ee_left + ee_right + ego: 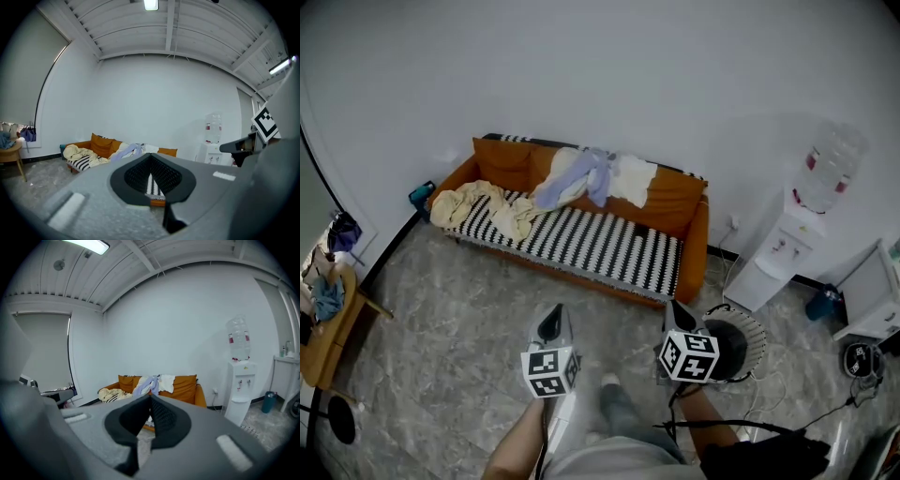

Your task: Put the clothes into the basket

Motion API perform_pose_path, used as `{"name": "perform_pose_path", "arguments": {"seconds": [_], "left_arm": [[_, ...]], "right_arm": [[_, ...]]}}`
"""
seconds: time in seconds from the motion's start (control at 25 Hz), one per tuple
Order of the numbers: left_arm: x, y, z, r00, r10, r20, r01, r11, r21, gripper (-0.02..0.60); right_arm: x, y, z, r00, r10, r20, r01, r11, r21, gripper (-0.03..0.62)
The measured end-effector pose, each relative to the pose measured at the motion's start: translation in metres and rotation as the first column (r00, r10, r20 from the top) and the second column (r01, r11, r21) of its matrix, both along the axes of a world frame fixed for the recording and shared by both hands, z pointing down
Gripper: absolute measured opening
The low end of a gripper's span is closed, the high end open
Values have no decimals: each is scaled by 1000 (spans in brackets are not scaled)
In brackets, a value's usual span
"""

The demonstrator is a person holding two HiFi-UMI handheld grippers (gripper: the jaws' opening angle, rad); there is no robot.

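Ahead of you, the orange sofa with a black-and-white striped cover carries the crumpled cream and lavender clothes. The round black wire basket stands beside your right gripper. Its jaws and your left gripper's are together, empty.

Ahead of the left claw, an orange sofa bears a striped cover, cream clothes, a lavender garment and a white garment.

An orange sofa carries a black-and-white striped cover and cream, lilac and white clothes.
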State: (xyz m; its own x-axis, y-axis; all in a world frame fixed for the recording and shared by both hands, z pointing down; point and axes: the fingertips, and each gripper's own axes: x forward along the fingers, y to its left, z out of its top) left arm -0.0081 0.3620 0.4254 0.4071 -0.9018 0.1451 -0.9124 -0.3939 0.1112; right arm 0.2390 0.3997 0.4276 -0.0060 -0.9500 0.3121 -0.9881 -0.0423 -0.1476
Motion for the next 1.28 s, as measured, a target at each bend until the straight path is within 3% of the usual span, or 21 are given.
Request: {"name": "perform_pose_path", "arguments": {"seconds": [0.72,1.28], "left_arm": [[3,-177,1,989,-144,23,145,989,-20,9],[10,-266,14,973,-225,45,228,972,-62,9]], "right_arm": [[13,-222,-3,990,-135,43,136,991,-5,3],[40,-336,9,981,-181,63,183,983,-23,3]]}}
